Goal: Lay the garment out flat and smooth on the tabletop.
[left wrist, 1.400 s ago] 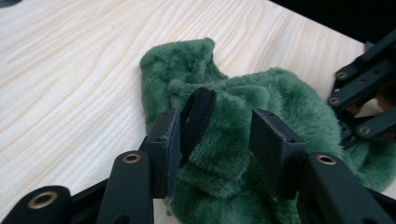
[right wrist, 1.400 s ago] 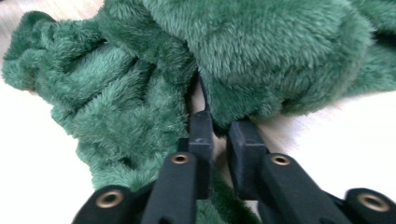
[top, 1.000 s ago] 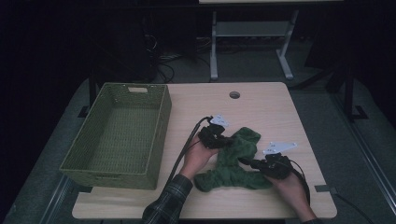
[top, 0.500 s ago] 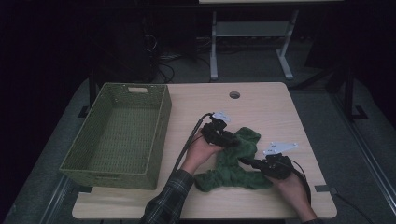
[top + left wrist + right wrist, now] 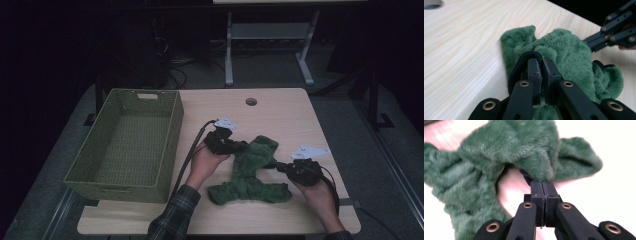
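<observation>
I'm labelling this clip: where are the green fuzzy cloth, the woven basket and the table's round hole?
green fuzzy cloth [image 5: 252, 172], high view, its middle.
woven basket [image 5: 172, 131], high view, right wall.
round hole [image 5: 251, 102], high view, its centre.

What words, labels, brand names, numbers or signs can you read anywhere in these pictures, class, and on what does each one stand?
None can be read.
green fluffy cloth: no tag or print shows.
woven basket: no label.
table: bare wood grain, no marking.
left gripper and right gripper: plain black jaws, no lettering.
</observation>
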Demonstrator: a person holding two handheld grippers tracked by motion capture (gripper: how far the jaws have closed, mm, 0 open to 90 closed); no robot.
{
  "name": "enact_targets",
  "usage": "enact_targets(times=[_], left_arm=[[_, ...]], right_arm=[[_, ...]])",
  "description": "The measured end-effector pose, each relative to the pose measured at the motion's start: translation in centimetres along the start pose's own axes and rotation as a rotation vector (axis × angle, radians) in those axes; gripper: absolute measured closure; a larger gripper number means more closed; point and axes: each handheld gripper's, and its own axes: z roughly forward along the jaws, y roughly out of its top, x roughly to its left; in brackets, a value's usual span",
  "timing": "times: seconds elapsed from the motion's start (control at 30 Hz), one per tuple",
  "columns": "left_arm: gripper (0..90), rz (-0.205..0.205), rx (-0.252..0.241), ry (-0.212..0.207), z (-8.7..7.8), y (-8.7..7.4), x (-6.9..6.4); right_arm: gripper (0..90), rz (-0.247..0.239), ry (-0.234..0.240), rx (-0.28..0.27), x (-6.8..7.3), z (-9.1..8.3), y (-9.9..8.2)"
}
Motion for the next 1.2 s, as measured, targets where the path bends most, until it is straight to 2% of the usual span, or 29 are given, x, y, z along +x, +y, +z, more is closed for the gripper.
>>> enact_targets(times=[0.03, 0.1, 0.17, 0.2, 0.27, 0.33, 0.37, 0.4, 0.43, 0.47, 0.57, 0.77, 0.83, 0.9, 1.0, 1.07, 1.1, 1.13, 1.2], left_arm=[[85.7, 0.000, 0.000, 0.000, 0.0, 0.0, 0.0], [85.6, 0.000, -0.020, 0.025, -1.0, -0.3, 0.2], [85.8, -0.011, -0.039, 0.074, -2.4, -0.9, 0.1], [85.8, -0.011, -0.039, 0.074, -2.4, -0.9, 0.1], [85.9, -0.030, -0.047, 0.132, -3.5, -1.7, 0.3], [85.9, -0.042, -0.046, 0.146, -3.7, -2.1, 0.4], [85.9, -0.063, -0.028, 0.175, -3.9, -2.8, 0.7], [85.9, -0.063, -0.028, 0.175, -3.9, -2.8, 0.7], [85.9, -0.095, -0.016, 0.194, -3.9, -3.6, 0.9], [85.9, -0.095, -0.016, 0.194, -3.9, -3.6, 0.9], [85.9, -0.120, 0.029, 0.223, -3.4, -4.8, 1.3], [85.8, -0.154, 0.109, 0.238, -1.7, -6.5, 1.8], [85.8, -0.156, 0.141, 0.248, -0.9, -7.1, 1.8], [85.4, -0.159, 0.149, 0.246, -0.6, -7.3, 1.8], [82.5, -0.161, 0.138, 0.247, -0.6, -7.4, 1.8], [75.0, -0.169, 0.119, 0.256, -0.8, -7.2, 1.7], [71.7, -0.169, 0.110, 0.262, -1.1, -7.0, 1.7], [71.7, -0.169, 0.097, 0.262, -1.4, -6.8, 1.6], [62.4, -0.165, 0.065, 0.252, -2.1, -6.3, 1.5]], right_arm=[[89.1, -0.003, -0.006, -0.011, -0.1, -0.1, 0.4], [89.2, -0.015, -0.014, -0.014, -0.2, -0.2, 0.7], [89.4, -0.056, -0.034, -0.034, -0.1, -0.2, 2.1], [89.4, -0.056, -0.034, -0.034, -0.1, -0.2, 2.1], [89.6, -0.103, -0.042, -0.055, 0.0, -0.1, 3.7], [89.7, -0.105, -0.037, -0.063, 0.1, 0.1, 4.1], [89.7, -0.115, -0.024, -0.062, 0.1, 0.8, 4.8], [89.7, -0.115, -0.024, -0.062, 0.1, 0.8, 4.8], [89.7, -0.113, -0.009, -0.054, 0.3, 1.9, 5.2], [89.7, -0.113, 0.000, -0.046, 0.3, 2.5, 5.3], [89.7, -0.109, 0.018, -0.022, 0.4, 3.6, 5.2], [89.6, -0.101, 0.046, 0.039, 0.3, 6.0, 5.0], [89.6, -0.095, 0.055, 0.075, 0.0, 7.1, 4.7], [89.6, -0.094, 0.060, 0.094, -0.1, 7.6, 4.5], [88.6, -0.091, 0.066, 0.103, -0.2, 7.8, 4.3], [86.1, -0.085, 0.066, 0.099, -0.2, 7.6, 4.3], [80.0, -0.076, 0.060, 0.075, -0.2, 7.0, 4.5], [80.0, -0.076, 0.060, 0.075, -0.2, 7.0, 4.5], [72.9, -0.064, 0.046, 0.043, -0.4, 6.0, 4.8]])
